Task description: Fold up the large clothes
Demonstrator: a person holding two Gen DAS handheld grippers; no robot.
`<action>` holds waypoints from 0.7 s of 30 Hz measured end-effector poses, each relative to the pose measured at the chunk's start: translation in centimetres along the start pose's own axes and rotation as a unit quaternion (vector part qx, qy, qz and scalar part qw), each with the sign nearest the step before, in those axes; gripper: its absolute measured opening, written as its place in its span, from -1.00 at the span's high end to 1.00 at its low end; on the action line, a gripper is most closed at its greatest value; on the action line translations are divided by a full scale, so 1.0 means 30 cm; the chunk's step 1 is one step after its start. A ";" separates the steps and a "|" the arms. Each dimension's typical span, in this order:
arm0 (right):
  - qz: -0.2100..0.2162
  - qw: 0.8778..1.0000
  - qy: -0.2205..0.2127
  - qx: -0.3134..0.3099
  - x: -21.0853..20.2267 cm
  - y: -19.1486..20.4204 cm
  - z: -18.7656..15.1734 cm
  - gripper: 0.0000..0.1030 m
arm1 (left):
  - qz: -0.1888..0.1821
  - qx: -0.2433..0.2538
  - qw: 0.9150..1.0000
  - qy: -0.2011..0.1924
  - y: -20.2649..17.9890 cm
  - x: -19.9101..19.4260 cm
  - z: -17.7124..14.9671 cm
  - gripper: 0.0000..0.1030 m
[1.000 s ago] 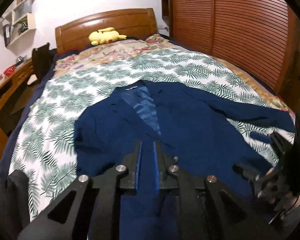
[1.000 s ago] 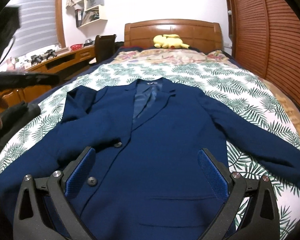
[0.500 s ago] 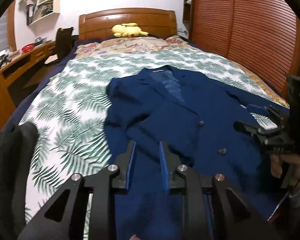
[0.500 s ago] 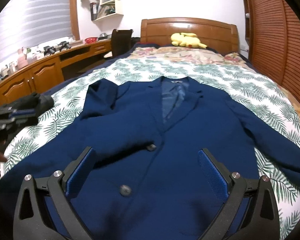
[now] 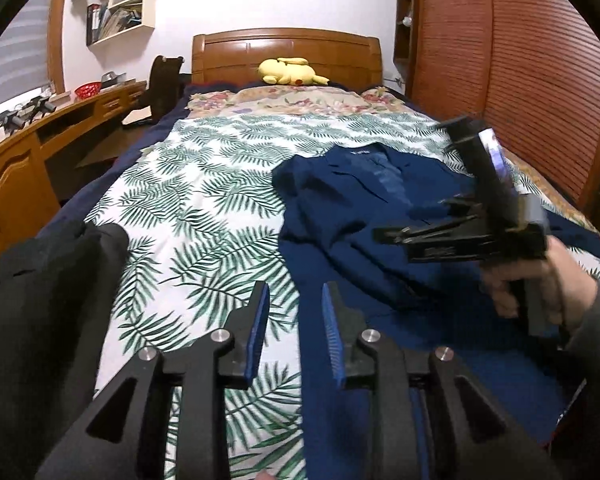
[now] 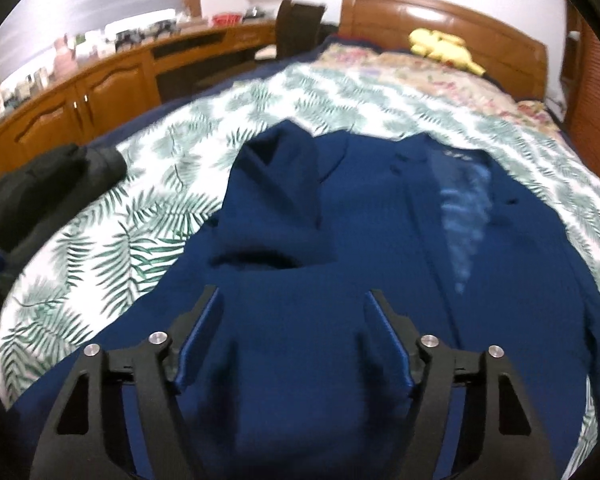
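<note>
The left tool (image 5: 292, 320) hangs with its blue-padded jaws a small way apart and nothing between them; a second ago they were pinched on the blue cloth. It sits over the line where the navy blazer (image 5: 380, 248) meets the leaf-print bedspread (image 5: 204, 208), near the foot edge of the bed. The right tool (image 6: 292, 332) is spread wide and empty, low over the blazer's front panel (its jaws stood further apart a moment before). The blazer lies face up across the bed's right half, collar toward the headboard (image 5: 286, 50), its left sleeve (image 6: 276, 200) now folded in over the chest. A black garment (image 5: 40, 280) is bunched at the bed's left edge. A yellow plush toy (image 5: 290, 72) rests by the headboard.
</note>
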State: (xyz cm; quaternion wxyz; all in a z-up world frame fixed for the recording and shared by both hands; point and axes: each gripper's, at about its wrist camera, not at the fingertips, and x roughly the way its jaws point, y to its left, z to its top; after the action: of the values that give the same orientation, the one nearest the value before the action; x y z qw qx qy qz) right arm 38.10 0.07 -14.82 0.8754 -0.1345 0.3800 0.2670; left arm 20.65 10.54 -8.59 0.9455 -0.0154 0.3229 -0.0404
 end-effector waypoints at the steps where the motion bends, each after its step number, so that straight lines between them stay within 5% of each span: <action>1: -0.003 1.000 0.010 -0.003 0.030 0.009 0.006 -0.33 | 0.004 -0.001 1.000 -0.002 0.010 -0.003 -0.001 0.51; 6: 0.005 0.998 0.065 -0.010 0.163 0.026 0.002 0.35 | 0.011 -0.010 1.000 -0.005 0.052 -0.012 -0.008 0.50; 10: 0.010 0.998 0.064 -0.019 0.140 0.029 -0.008 0.81 | 0.019 -0.004 1.000 -0.004 0.055 -0.015 -0.011 0.50; 21: -0.012 0.998 -0.058 -0.003 -0.250 -0.064 -0.065 0.92 | -0.003 0.002 1.000 -0.011 -0.034 -0.009 0.005 0.50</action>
State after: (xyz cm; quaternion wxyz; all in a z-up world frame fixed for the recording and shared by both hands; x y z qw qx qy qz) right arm 33.77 -5.09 -10.54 0.8987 -0.1260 0.3259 0.2650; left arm 20.48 9.56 -8.25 0.9489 -0.0144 0.3122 -0.0435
